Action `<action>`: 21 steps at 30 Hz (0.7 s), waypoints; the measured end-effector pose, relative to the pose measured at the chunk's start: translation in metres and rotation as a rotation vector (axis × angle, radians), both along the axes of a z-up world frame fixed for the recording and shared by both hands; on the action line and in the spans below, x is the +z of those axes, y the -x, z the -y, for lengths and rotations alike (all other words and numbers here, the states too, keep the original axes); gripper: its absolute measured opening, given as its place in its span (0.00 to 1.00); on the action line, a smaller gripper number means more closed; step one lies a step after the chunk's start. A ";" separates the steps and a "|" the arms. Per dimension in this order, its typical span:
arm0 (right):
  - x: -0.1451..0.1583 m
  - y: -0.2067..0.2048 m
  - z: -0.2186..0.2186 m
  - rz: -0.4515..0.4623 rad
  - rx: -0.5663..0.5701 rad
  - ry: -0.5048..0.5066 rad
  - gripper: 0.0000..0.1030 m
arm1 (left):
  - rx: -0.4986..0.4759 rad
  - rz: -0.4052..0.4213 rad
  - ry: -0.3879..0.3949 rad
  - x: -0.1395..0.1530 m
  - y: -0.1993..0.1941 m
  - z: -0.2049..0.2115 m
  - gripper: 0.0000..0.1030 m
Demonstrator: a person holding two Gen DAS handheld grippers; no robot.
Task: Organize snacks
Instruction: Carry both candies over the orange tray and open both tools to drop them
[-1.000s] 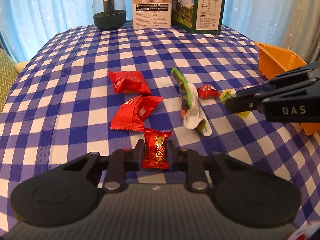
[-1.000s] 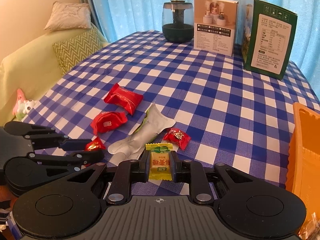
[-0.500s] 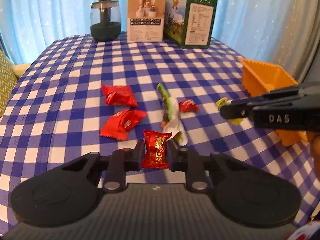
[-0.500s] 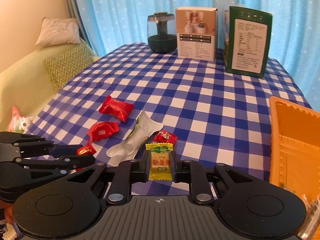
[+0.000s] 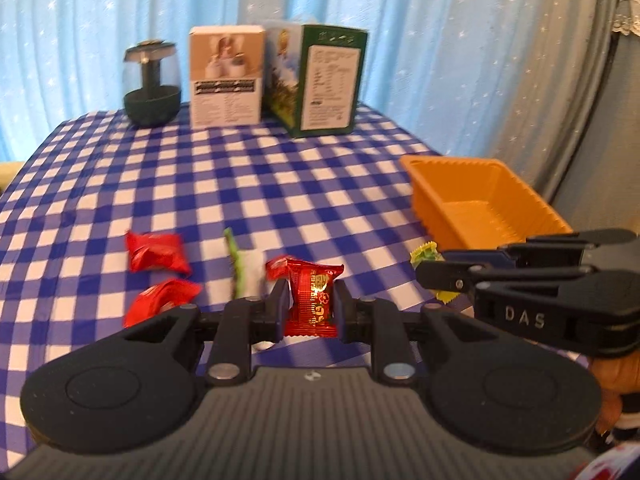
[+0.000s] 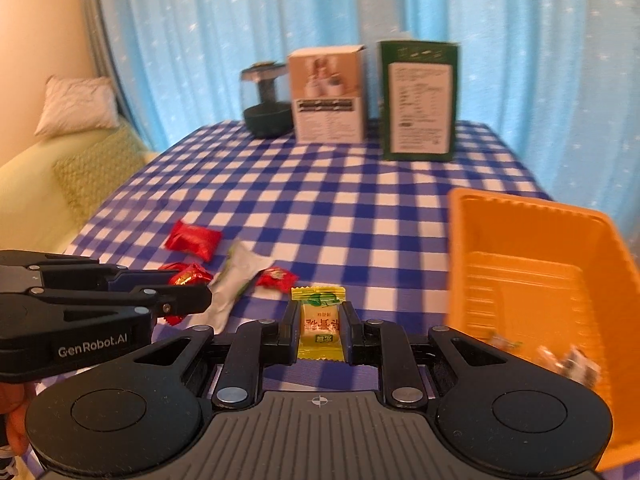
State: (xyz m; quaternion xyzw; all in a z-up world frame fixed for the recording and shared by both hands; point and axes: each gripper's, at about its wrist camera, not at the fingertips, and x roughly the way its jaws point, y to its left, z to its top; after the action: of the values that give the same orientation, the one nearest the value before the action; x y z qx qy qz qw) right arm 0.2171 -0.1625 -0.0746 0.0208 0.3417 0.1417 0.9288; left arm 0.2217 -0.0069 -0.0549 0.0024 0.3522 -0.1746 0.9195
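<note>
My left gripper is shut on a red candy and holds it above the checked tablecloth. My right gripper is shut on a yellow-green candy, held up just left of the orange tray. The tray also shows in the left wrist view, at the right. On the cloth lie two red packets, a small red candy and a white-green pouch. A few wrapped snacks lie in the tray's near end.
At the table's far edge stand a dark glass jar, a white box and a green box. A sofa with pillows is off the left side. Blue curtains hang behind.
Both grippers have risen and drawn back with their candies; the table looks farther away. The right gripper has shifted toward the tray, which now fills more of its view.
</note>
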 end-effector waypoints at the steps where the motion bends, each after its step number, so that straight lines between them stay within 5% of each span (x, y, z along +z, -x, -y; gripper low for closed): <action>1: 0.002 0.003 0.003 0.008 -0.014 -0.001 0.20 | -0.008 0.003 0.003 0.002 0.001 0.005 0.20; 21: 0.034 0.041 0.111 0.140 -0.384 -0.017 0.20 | -0.191 0.035 0.055 0.021 0.000 0.113 0.20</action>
State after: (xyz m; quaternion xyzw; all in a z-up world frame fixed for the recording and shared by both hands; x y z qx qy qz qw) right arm 0.1761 -0.2733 -0.0406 0.0835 0.2649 -0.0339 0.9600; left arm 0.2215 -0.1201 -0.0338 0.0138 0.3294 -0.2708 0.9044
